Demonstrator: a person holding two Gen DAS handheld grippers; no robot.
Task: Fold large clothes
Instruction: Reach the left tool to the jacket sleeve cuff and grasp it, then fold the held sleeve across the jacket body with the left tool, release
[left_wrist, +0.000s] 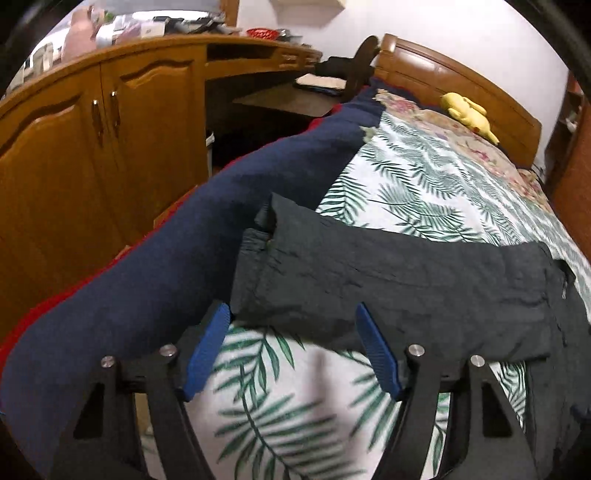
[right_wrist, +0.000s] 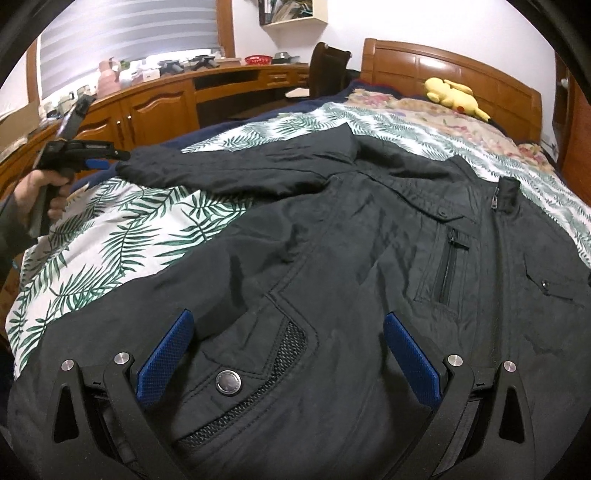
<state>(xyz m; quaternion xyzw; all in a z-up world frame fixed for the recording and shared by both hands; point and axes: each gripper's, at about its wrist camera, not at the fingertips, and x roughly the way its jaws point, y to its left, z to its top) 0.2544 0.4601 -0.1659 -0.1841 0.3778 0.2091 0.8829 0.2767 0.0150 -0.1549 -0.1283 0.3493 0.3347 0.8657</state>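
Both grippers stand with their blue-padded fingers spread wide and nothing between them. Seen from its own wrist camera, the left gripper (left_wrist: 291, 343) hovers at the cuff end of the sleeve (left_wrist: 369, 273), its left pad (left_wrist: 208, 347) just beside the cuff's lower corner and its right pad (left_wrist: 376, 350) over the sleeve's lower edge; whether either pad touches the cloth cannot be told. The right wrist view shows the same gripper from the side, at the far left, held in the person's hand (right_wrist: 40, 192) with its tip at the cuff. The right gripper (right_wrist: 291, 350) hangs over the lower front of the black jacket (right_wrist: 332, 236), its pads on either side of a mesh-trimmed pocket flap with a metal snap button (right_wrist: 228, 382). The jacket lies spread front-up on the bed, zipped along the centre, collar (right_wrist: 508, 192) toward the headboard, one sleeve stretched out sideways across the palm-leaf bedspread (right_wrist: 122, 236). A navy blanket (left_wrist: 184, 251) with a red edge runs along the bed's side next to the cuff. A yellow plush toy (right_wrist: 452, 92) rests on the floral cover near the wooden headboard (right_wrist: 461, 62). Beyond the bed stand wooden cabinets (left_wrist: 92, 147) and a desk carrying a red basket (right_wrist: 258, 59).
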